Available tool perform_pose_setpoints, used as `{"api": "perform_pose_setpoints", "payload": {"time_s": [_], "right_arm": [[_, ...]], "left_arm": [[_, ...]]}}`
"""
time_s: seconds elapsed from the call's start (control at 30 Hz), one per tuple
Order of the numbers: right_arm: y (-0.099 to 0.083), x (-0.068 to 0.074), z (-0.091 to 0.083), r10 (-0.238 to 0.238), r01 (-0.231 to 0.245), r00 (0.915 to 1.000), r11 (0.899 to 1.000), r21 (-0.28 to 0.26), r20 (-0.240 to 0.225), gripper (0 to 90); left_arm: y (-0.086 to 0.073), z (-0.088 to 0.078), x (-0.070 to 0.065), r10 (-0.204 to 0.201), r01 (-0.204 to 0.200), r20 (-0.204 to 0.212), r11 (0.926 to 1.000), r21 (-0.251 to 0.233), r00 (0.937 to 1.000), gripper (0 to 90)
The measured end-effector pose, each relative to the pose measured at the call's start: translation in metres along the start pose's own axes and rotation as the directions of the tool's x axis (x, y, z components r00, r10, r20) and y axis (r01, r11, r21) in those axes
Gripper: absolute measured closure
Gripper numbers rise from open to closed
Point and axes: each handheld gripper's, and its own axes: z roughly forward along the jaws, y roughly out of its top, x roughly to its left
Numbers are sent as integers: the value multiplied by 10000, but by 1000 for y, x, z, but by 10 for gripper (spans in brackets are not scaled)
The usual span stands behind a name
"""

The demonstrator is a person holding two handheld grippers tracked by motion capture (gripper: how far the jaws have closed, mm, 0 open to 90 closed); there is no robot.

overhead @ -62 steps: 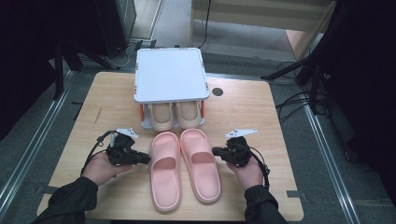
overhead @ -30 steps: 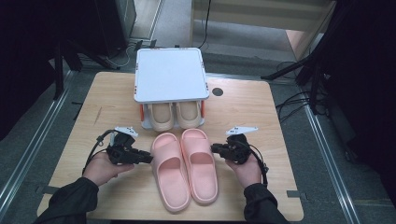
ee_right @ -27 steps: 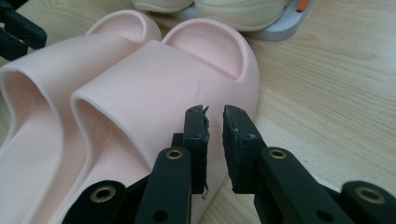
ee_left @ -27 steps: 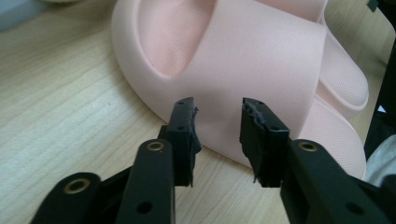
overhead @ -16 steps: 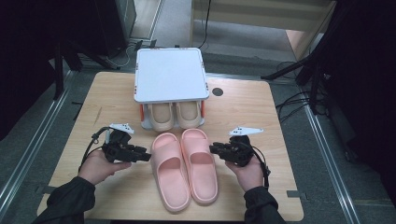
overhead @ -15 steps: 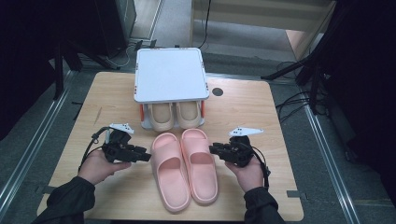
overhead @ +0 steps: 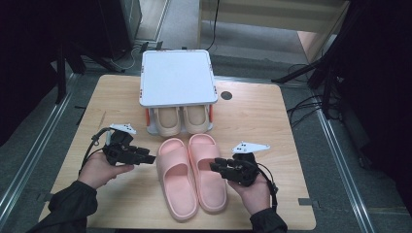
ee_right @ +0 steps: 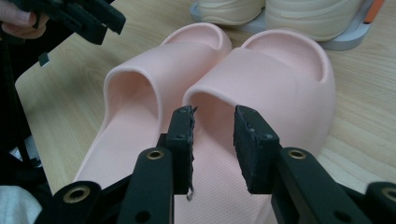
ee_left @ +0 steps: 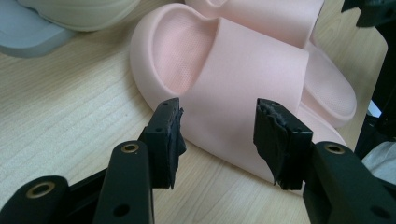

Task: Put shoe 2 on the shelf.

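We hold the left gripper (overhead: 148,158) just off the outer flank of the left soft pink foam slide sandal (overhead: 178,177), its jaws having just been opening and pinching nothing. Our right gripper (overhead: 217,166), likewise spreading and empty, hangs over the right pink sandal (overhead: 207,167). The pair lies side by side before the white-topped shoe rack (overhead: 177,77) holding cream slippers (overhead: 182,119), so we judge it freshly released.

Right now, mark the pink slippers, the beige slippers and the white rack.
pink slippers (overhead: 187,170): high view, on the left slipper's strap.
beige slippers (overhead: 167,119): high view, on the left slipper's toe.
white rack (overhead: 177,77): high view, on its flat top.
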Motion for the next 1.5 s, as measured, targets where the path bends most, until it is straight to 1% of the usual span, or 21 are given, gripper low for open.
{"api": "perform_pose_setpoints", "payload": {"time_s": [0.17, 0.2, 0.23, 0.4, 0.47, 0.53, 0.57, 0.67, 0.77, 0.87, 0.93, 1.03, 1.07, 1.1, 1.2, 1.27, 1.33, 1.5], "right_arm": [[-5, 6, 3, 149, -149, 9999, 9999, -6, -21, 639], [-6, 7, 4, 239, -239, 9997, 9997, -22, -32, 634], [-7, 8, 5, 238, -238, 9997, 9997, 3, -69, 623], [-12, 15, 13, 156, -156, 9999, 9998, 98, -26, 570], [-14, 17, 16, 174, -175, 9998, 9998, 77, 73, 538], [-15, 20, 20, 195, -196, 9997, 9998, 29, 167, 501], [-15, 20, 21, 190, -190, 9997, 9998, -14, 171, 497], [-16, 22, 25, 133, -131, 9992, 9999, -34, 365, 475], [-17, 23, 30, 231, -229, 9985, 9997, -44, 501, 451], [-17, 25, 37, 350, -349, 9976, 9994, -16, 597, 433], [-16, 26, 43, 381, -378, 9971, 9993, -48, 663, 427], [-15, 30, 52, 341, -335, 9960, 9994, -83, 831, 413], [-15, 30, 52, 341, -335, 9960, 9994, -83, 831, 413], [-14, 31, 57, 264, -252, 9953, 9996, -147, 930, 402], [-13, 33, 62, 350, -329, 9929, 9992, -205, 1141, 376], [-13, 34, 65, 432, -405, 9929, 9988, -265, 1104, 367], [-12, 36, 69, 521, -497, 9917, 9985, -232, 1176, 356], [-11, 40, 80, 910, -889, 9865, 9958, -211, 1363, 349]], "left_arm": [[5, 1, 2, 23, -23, 20, 10000, 76, 10000, 496], [6, 1, 3, 97, -97, -11, 9999, 65, 10000, 496], [7, 1, 3, 1, -1, -2, 10000, 9, 10000, 496], [11, 1, 7, 43, -43, 3, 10000, 25, 10000, 493], [12, 2, 8, -20, 20, 2, 10000, 26, 10000, 492], [13, 2, 9, 28, -28, 16, 10000, 39, 10000, 493], [14, 3, 8, -15, 15, 32, 10000, 31, 10000, 495], [15, 4, 9, 78, -78, -1, 9999, 96, 10000, 501], [16, 5, 9, 35, -36, 86, 9999, 102, 10000, 502], [16, 5, 9, 61, -61, 41, 10000, 60, 10000, 505], [16, 4, 9, 63, -63, 37, 10000, 12, 10000, 523], [16, 2, 8, 103, -103, 31, 9999, -113, 9999, 548], [16, 2, 8, 103, -103, 31, 9999, -113, 9999, 551], [16, 2, 8, 101, -101, 34, 9999, -121, 9999, 551], [16, 2, 9, 84, -84, 31, 9999, -78, 10000, 550], [16, 2, 9, 65, -65, 25, 9999, -82, 10000, 549], [16, 2, 10, 38, -37, 66, 10000, -63, 10000, 547], [16, 1, 10, 44, -43, 76, 9999, -140, 10000, 556]]}}
